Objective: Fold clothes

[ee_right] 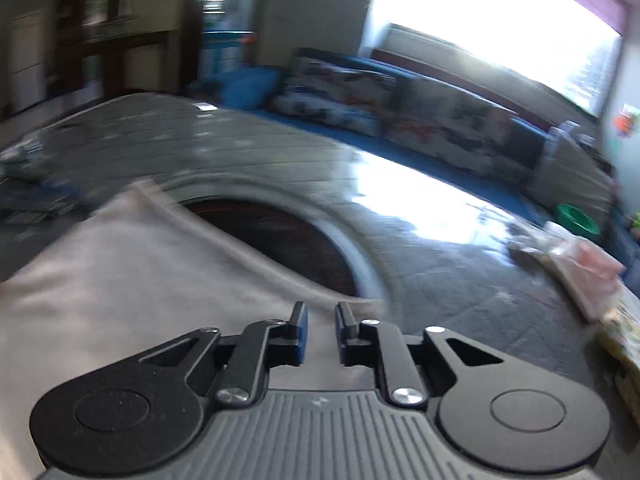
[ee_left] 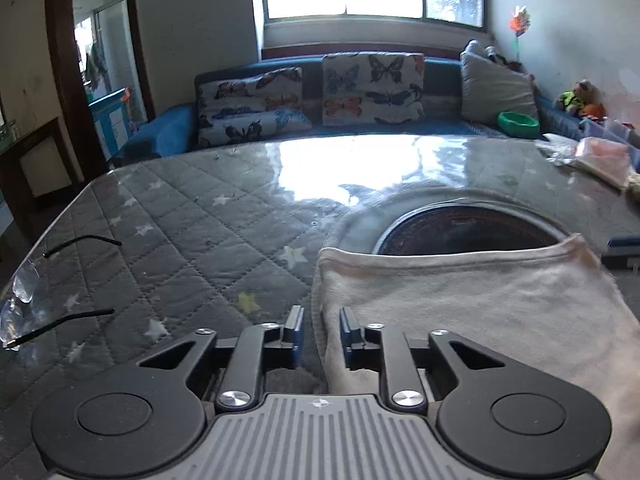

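Note:
A cream cloth garment [ee_left: 460,300] lies flat on the grey quilted table cover [ee_left: 180,220], partly over a round dark recess [ee_left: 468,228]. My left gripper [ee_left: 320,320] sits at the garment's left edge, jaws a little apart with the cloth edge between them, not clamped. In the blurred right wrist view the same garment [ee_right: 132,272] fills the lower left. My right gripper [ee_right: 318,312] is at its right edge, jaws a little apart, nothing clamped. The round recess [ee_right: 288,240] lies just beyond.
A pair of glasses [ee_left: 40,292] lies at the table's left edge. Plastic bags and packets [ee_left: 592,156] sit at the far right, also in the right wrist view [ee_right: 580,264]. A blue sofa with butterfly cushions [ee_left: 372,88] and a green bowl [ee_left: 518,122] stand behind the table.

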`<state>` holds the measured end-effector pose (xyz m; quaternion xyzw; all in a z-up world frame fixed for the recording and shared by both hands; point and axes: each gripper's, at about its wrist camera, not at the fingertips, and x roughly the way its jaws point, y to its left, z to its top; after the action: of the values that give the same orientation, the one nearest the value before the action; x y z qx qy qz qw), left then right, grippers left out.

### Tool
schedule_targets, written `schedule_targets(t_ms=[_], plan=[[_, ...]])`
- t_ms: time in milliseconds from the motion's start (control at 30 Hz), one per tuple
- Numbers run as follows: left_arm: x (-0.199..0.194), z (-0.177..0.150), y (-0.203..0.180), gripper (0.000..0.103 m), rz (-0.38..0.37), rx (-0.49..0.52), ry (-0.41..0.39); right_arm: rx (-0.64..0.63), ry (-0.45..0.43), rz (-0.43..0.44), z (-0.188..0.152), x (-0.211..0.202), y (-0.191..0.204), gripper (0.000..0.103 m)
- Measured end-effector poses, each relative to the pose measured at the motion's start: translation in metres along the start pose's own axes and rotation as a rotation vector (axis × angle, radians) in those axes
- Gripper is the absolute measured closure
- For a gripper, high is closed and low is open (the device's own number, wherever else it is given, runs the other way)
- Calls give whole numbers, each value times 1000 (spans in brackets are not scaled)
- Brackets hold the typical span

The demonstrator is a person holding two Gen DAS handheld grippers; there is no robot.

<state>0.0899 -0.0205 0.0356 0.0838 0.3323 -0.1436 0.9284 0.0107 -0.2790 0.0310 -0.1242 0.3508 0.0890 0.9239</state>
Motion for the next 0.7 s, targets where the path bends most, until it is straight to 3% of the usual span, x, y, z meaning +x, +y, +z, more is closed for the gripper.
schedule_targets(t_ms=[100, 333, 533, 700], plan=[[-27, -10, -6, 73, -45, 33, -22, -105, 15, 118, -14, -22, 27, 81], [-94, -59, -43, 69, -183, 147, -59, -270, 20, 307, -61, -74, 88, 81], [-124, -106, -78, 67, -254, 246, -45, -322, 1, 377, -95, -103, 120, 81], [-135, -131, -85, 61, -259, 300, -48, -393, -64, 327, -116, -127, 132, 81]])
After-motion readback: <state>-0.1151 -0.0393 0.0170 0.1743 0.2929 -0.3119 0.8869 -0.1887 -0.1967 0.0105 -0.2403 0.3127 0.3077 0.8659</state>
